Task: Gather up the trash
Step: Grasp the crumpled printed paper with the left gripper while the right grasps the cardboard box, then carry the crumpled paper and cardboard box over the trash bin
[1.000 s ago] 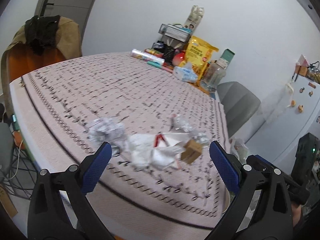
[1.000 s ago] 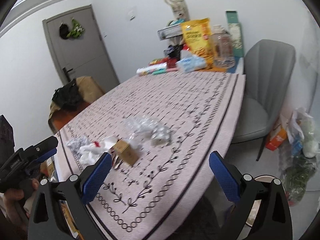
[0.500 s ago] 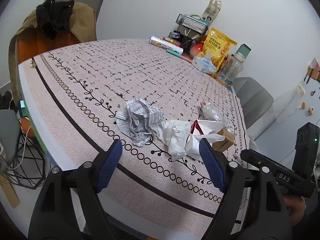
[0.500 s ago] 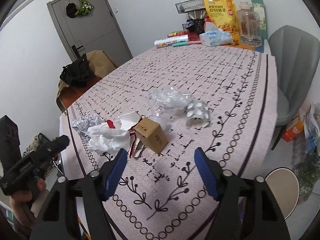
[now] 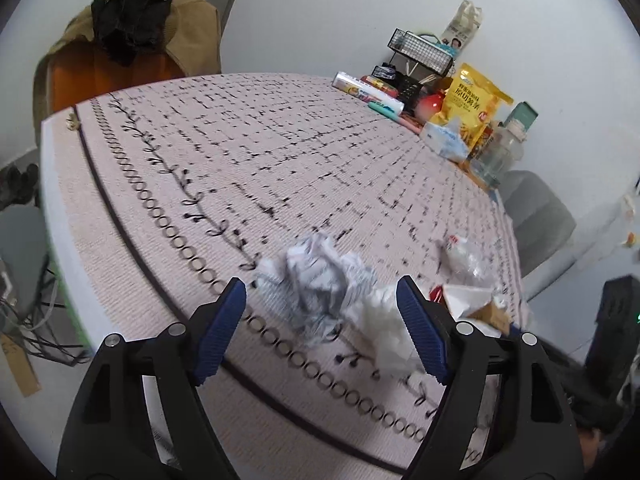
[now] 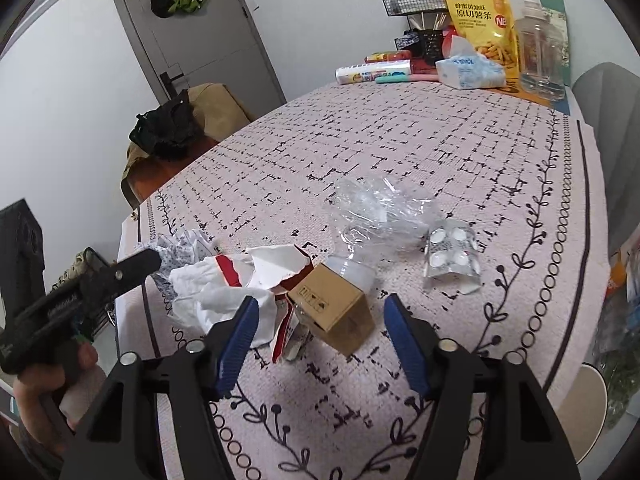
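- The left gripper (image 5: 322, 292) hangs over the near table edge with jaws spread wide, holding nothing; the crumpled printed paper (image 5: 320, 276) lies between its blue pads.
- The right gripper (image 6: 318, 316) is likewise wide and empty, its pads flanking the small cardboard box (image 6: 332, 312) without touching it.
- The trash sits in one cluster close to the table (image 6: 460, 152) corner: white tissue wad (image 6: 212, 296) touching the paper, torn red-and-white carton (image 6: 276, 268) against the box, then clear plastic film (image 6: 380, 208) and a blister pack (image 6: 452, 256) just beyond.
- Past the cluster the patterned cloth runs bare to the far end, where a yellow snack bag (image 6: 480, 20) and tissue pack (image 6: 468, 68) stand by the wall.
- Compared with half a second ago, both grippers have closed in on the pile, and the left view is now blurred.
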`<state>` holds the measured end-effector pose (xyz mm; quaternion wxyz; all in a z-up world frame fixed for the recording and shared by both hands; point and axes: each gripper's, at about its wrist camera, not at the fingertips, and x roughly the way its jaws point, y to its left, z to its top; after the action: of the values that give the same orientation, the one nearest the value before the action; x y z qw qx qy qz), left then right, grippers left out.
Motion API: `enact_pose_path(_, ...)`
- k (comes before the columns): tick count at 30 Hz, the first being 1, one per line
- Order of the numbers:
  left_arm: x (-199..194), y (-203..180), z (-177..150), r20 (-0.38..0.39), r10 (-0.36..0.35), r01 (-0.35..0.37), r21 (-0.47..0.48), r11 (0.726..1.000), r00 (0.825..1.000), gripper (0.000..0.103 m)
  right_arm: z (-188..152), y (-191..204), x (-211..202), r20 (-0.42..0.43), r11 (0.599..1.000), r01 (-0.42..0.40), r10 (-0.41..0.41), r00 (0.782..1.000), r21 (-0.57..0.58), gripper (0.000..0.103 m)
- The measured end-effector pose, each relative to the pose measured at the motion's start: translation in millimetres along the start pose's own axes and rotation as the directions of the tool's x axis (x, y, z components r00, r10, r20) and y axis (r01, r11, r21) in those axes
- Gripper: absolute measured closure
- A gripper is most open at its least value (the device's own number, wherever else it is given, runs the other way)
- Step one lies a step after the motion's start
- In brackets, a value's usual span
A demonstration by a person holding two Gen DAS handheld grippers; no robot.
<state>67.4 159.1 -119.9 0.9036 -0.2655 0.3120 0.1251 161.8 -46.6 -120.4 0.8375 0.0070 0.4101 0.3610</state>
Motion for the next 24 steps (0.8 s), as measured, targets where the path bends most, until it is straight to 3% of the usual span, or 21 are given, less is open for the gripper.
enact_pose_path(2, 6.5, -0.2, 3.8, 0.001, -0.006, 0.006, -0.007, 1.0, 1.0, 0.026, 1.0, -0.3, 3.1, -0.017, 1.0, -0.003, 0.003, 1.0, 0.001, 0.06)
enact_pose_path(5, 18.0, 0.2, 5.9, -0.009, -0.011, 0.01, -0.016, 1.0, 1.0, 0.029, 3.3, -0.9, -2.5, -0.005, 1.0, -0.015, 0.015, 1.0, -0.001, 0.061)
enact_pose_path(6, 20.2, 0.2, 5.3, -0.015, -0.012, 0.012, -0.019, 1.0, 1.0, 0.034, 3.8, -1.0, -5.7, 0.004, 1.0, -0.017, 0.017, 1.0, -0.002, 0.061)
enact_pose_path(8, 24.8, 0.1, 6.0, -0.036, -0.003, 0.002, -0.029, 1.0, 0.999, 0.057, 5.2, -1.1, -14.4, 0.027, 1.0, -0.019, 0.019, 0.999, -0.006, 0.061)
enact_pose_path(11, 22.6, -3.5, 6.6, -0.034, -0.015, 0.014, -0.029, 0.999, 0.999, 0.07, 4.8, -3.5, -23.7, 0.042, 1.0, -0.023, 0.023, 0.999, -0.002, 0.061)
enact_pose_path(24, -47.0, -32.7, 27.1, 0.144, -0.013, 0.011, 0.018, 1.0, 0.989, 0.071, 3.6, -18.7, -63.8, 0.112, 0.998, -0.049, 0.044, 0.993, 0.046, 0.061)
